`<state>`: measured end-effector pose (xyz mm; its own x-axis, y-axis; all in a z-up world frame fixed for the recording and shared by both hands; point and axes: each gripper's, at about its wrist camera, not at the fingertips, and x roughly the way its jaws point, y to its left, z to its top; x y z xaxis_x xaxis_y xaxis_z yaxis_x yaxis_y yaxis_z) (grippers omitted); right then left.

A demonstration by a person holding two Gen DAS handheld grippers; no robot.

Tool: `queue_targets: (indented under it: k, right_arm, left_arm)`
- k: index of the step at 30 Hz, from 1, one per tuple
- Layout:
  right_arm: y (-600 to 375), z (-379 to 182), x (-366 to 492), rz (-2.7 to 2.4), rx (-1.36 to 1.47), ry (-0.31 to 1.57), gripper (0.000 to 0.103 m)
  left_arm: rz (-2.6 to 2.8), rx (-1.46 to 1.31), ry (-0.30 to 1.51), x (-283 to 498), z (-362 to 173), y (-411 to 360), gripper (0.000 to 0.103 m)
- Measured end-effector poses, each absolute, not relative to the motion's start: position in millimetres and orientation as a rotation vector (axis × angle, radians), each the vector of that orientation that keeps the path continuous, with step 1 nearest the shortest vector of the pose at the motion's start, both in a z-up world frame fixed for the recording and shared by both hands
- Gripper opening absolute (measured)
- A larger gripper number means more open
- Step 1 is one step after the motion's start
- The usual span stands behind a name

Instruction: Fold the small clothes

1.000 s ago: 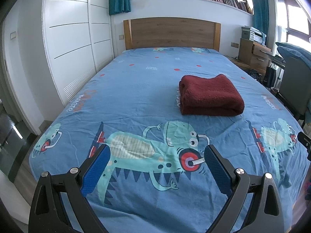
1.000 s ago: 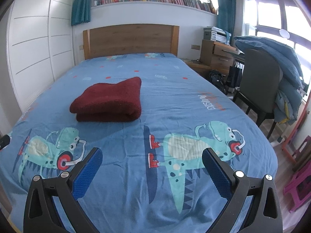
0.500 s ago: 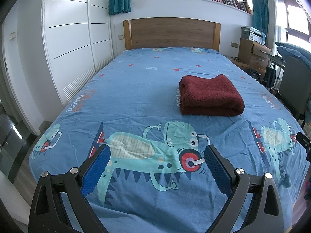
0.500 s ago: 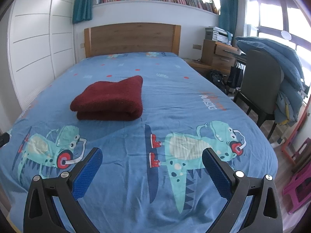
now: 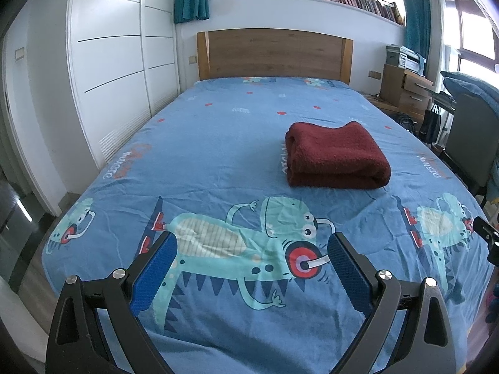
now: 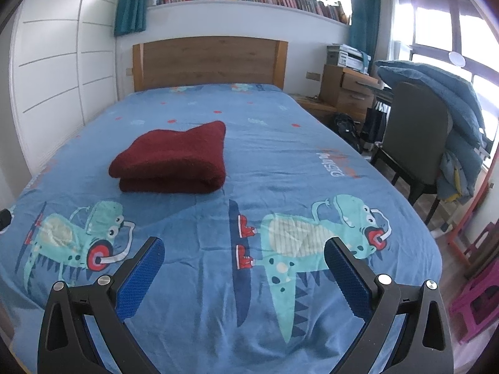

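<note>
A dark red cloth (image 5: pixel 335 155) lies folded into a thick rectangle on the blue dinosaur-print bed sheet (image 5: pixel 218 155). It also shows in the right wrist view (image 6: pixel 174 163), left of centre. My left gripper (image 5: pixel 252 243) is open and empty, held above the near part of the bed, well short of the cloth. My right gripper (image 6: pixel 244 247) is open and empty too, also above the near part of the bed, with the cloth ahead and to its left. Each gripper's tip just shows at the edge of the other's view.
A wooden headboard (image 5: pixel 274 54) stands at the far end. White wardrobe doors (image 5: pixel 109 71) run along the left. A dark chair (image 6: pixel 414 143) draped with a blue quilt (image 6: pixel 443 93), a wooden drawer unit (image 6: pixel 346 93) and pink stools (image 6: pixel 477 299) stand to the right.
Both grippers stay open and nearly still. The right wrist view has shifted slightly, so the cloth sits a little further right in it. The cloth has not moved on the bed.
</note>
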<state>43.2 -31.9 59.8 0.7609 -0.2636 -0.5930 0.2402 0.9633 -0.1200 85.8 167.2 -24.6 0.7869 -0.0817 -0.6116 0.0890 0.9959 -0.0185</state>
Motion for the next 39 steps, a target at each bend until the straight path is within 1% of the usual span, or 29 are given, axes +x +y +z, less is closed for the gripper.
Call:
queue_targets:
  k: [16,39]
  right_arm:
    - [-34,47,55,-0.257,-0.014,0.668,0.102]
    - [-31,57,54,-0.285,-0.048,0.659,0.102]
  left_arm:
    - [-0.052,0.027,0.68,97,-30,171,0.095]
    - [-0.077,0.001,0.669,99,-25,175,0.095]
